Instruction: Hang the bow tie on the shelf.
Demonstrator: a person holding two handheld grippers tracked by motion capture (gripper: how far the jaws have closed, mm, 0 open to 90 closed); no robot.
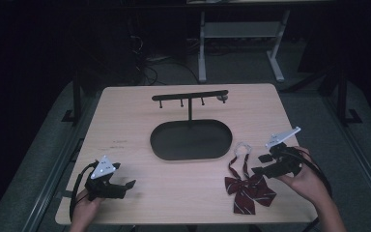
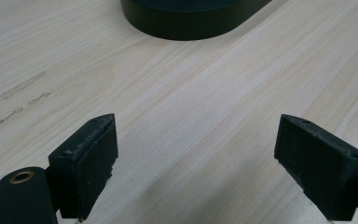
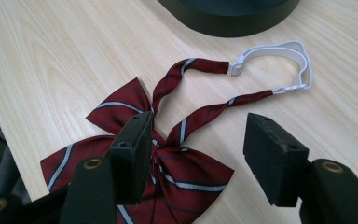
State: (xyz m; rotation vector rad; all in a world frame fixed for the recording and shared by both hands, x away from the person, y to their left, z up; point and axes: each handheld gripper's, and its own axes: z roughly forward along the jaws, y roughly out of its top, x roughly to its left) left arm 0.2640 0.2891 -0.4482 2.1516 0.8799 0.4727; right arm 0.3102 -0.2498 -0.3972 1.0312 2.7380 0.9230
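Between the two black, blocky jaws of the right gripper [image 3: 196, 149], which stand well apart and grip nothing, lies the knot of a bow tie [image 3: 158, 158]. In the right gripper view one jaw pad overlaps the tie's upper wing at about 9 o'clock of the knot; whether it touches the cloth I cannot tell. The bow tie is soft woven fabric, dark red with thin grey-white stripes, its wings fanned flat on the table [image 3: 51, 51]. Two narrow red straps run from the knot toward 1 o'clock and end in a white plastic loop with a clasp [image 3: 284, 60], lying curved on the wood just short of the tray.

At the table's 4 o'clock in the high view, the right gripper [image 1: 261, 164] hovers over the bow tie [image 1: 249, 189], held in a hand [image 1: 309, 181].

Down at 7 o'clock the left gripper [image 1: 125, 183] sits low at the near edge, its matt black jaws spread wide over bare board, holding nothing. The table is pale wood laminate with fine straight grain and a few faint scuff marks [image 2: 18, 88].

Near the centre stands a dark oval tray [image 1: 192, 140] with a low rim, smooth and matt; a thin post rises from its 12 o'clock side to a horizontal bar with small pegs [image 1: 190, 96].
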